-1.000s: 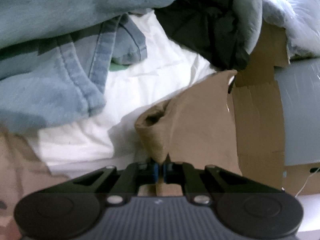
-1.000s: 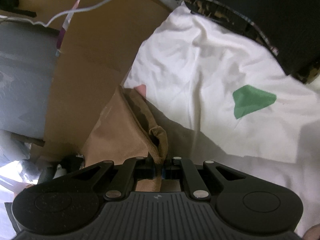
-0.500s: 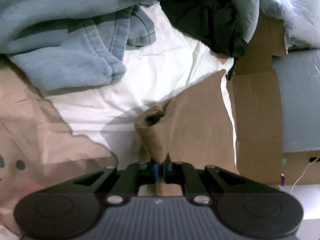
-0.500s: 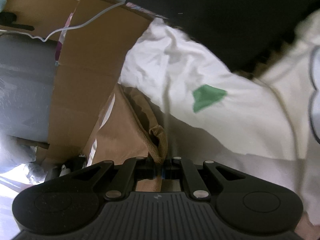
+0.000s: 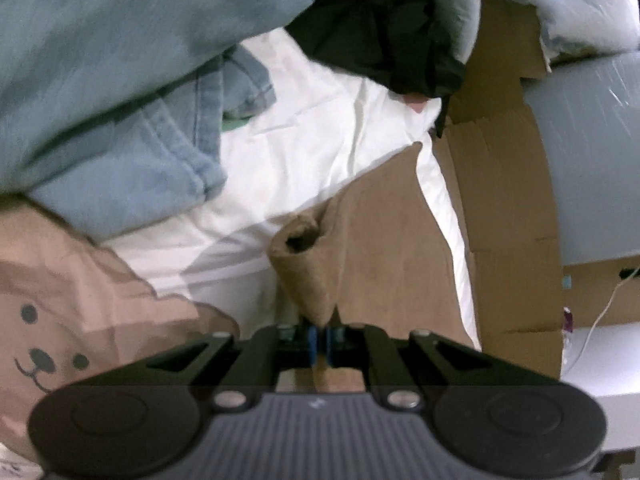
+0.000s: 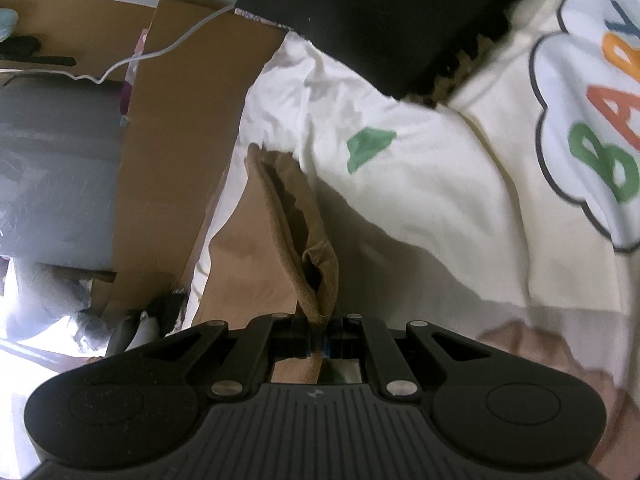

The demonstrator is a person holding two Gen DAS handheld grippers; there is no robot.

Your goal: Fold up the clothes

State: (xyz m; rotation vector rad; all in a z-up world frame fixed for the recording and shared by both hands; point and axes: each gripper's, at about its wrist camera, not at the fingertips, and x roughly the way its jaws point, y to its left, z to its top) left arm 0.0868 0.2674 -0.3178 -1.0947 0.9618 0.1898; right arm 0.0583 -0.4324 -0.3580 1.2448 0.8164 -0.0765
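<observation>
Left wrist: left claw [image 5: 319, 339] clamping tan garment [image 5: 384, 248] edge, cloth lying over white sheet [image 5: 304, 148]; denim [image 5: 120, 128] blurring, cut off top-left.
Right wrist: right claw [image 6: 325, 342] pinching same tan garment [image 6: 280, 216]; cream printed top [image 6: 560, 128] running out of frame.

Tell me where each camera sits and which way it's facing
Left wrist: on the left tool, looking down along it at the tan garment it pinches, denim beyond.
Right wrist: on the right tool, facing down at the same garment, BABY print at right.
Shared: tan garment, white sheet, cardboard.
</observation>
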